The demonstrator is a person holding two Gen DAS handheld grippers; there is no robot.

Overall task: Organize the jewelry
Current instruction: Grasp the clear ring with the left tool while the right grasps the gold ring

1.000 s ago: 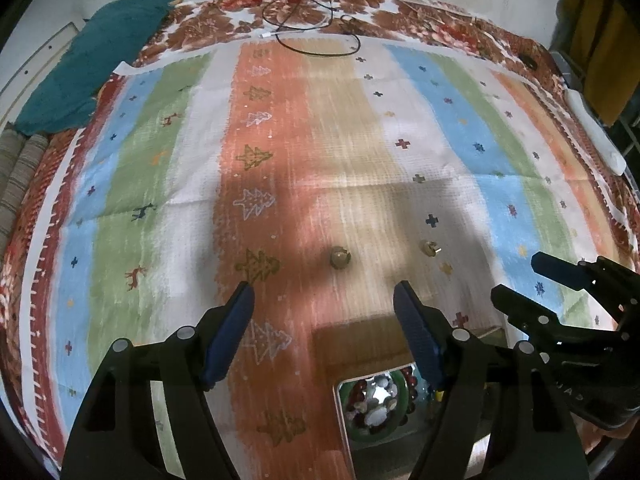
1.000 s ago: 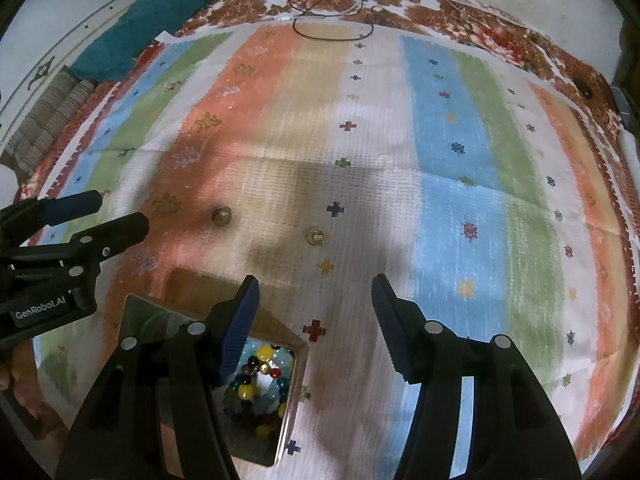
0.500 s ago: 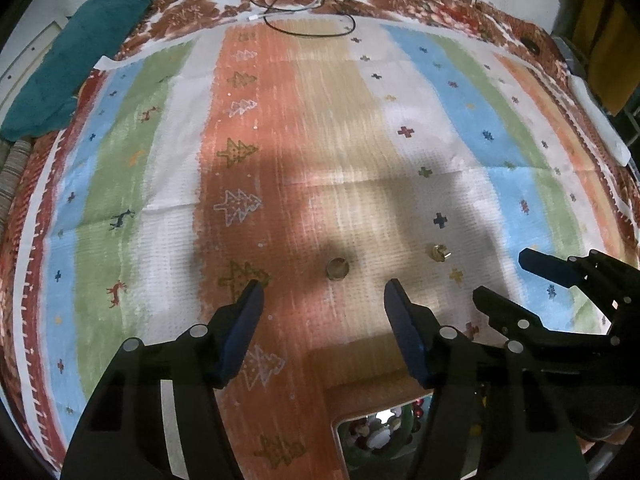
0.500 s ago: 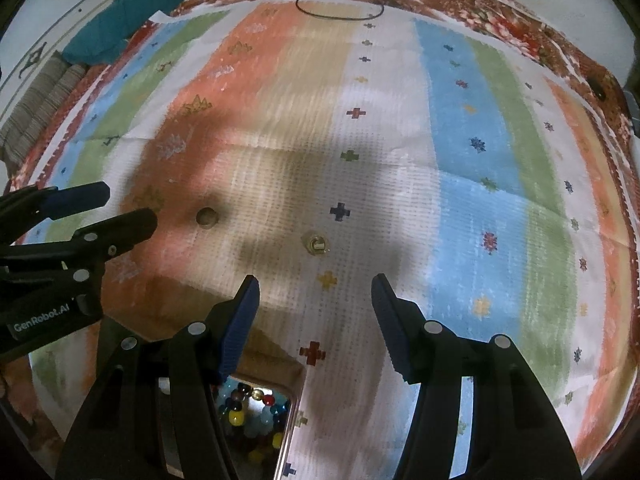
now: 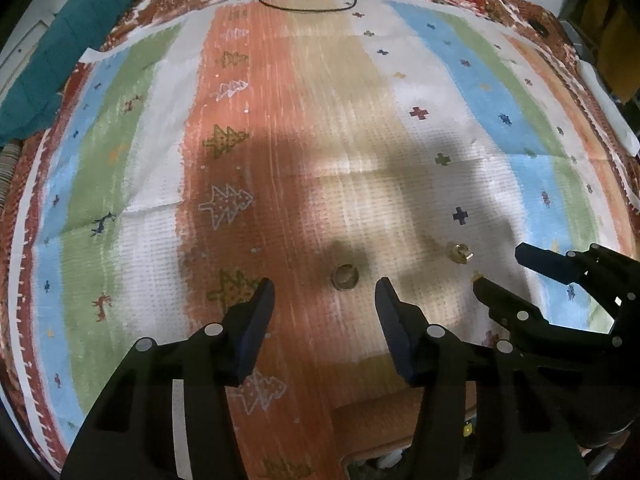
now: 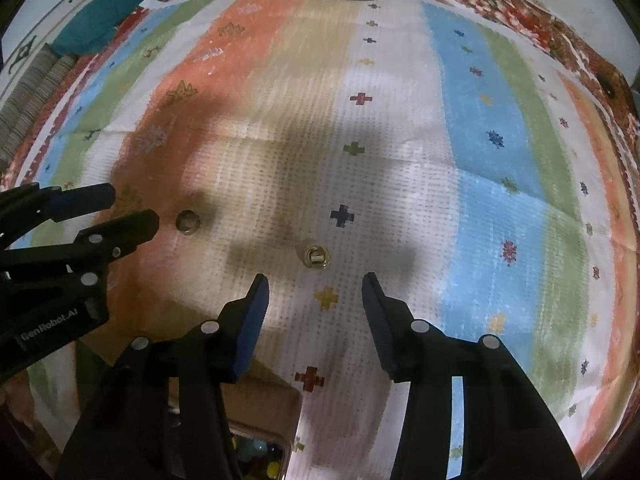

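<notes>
2 gold rings lying flat on the striped cloth (image 5: 400,140), openings upward, dull ring (image 5: 345,277) just ahead of left gripper (image 5: 325,292), brighter ring (image 6: 316,257) just ahead of right gripper (image 6: 315,286), both jaws spread wide, empty

Left gripper (image 5: 324,294): matte black plastic frame, dark blue finger pads (image 5: 256,320), round silver screw heads along the linkages. Right gripper (image 6: 314,294): same build. White "GenRobot.AI" lettering on left gripper's body.
</notes>
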